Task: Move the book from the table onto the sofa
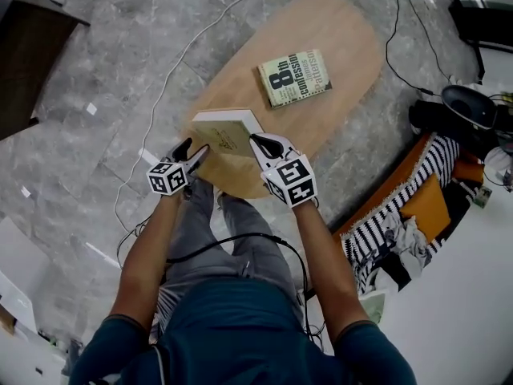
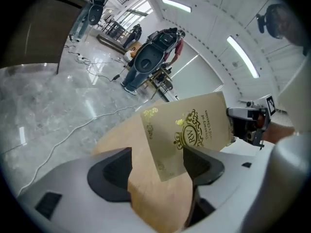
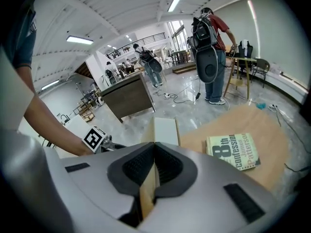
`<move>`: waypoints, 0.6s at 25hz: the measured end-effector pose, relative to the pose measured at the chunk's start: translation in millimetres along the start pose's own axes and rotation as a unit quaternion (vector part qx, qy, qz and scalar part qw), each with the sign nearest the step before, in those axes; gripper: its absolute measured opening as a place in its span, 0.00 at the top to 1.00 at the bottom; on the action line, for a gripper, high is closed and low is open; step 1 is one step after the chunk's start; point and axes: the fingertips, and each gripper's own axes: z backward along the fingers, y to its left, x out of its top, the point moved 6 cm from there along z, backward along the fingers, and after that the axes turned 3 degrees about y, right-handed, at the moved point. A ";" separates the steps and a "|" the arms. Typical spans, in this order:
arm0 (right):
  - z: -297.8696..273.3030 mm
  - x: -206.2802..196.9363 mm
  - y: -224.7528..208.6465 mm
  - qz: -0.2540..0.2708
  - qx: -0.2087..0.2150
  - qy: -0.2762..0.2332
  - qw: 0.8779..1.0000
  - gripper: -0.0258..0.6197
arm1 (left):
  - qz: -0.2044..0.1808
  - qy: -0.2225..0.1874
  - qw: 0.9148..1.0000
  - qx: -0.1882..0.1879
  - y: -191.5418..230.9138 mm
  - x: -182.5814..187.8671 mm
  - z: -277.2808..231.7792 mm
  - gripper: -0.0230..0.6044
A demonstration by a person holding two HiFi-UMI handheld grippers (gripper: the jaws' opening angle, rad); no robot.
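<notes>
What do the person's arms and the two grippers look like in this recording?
The left gripper and right gripper both have smooth pale grey shells with black, textured fingers. Each carries a white cube printed with black square markers. A black cable loops across the person's lap. The person wears a dark teal short-sleeved shirt; the forearms are uncovered.

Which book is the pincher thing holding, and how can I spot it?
Find the oval wooden table on the grey stone floor. At its near end, the right gripper is clamped on a cream book with a gold crest on its cover, tipped up off the tabletop. The other book lies flat farther along and has "8th Confession" in big dark letters.
</notes>
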 end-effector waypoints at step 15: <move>152.2 78.8 36.3 0.066 -0.036 -0.085 0.994 0.93 | -0.070 -0.037 0.964 -0.255 -123.5 72.1 18.3 0.44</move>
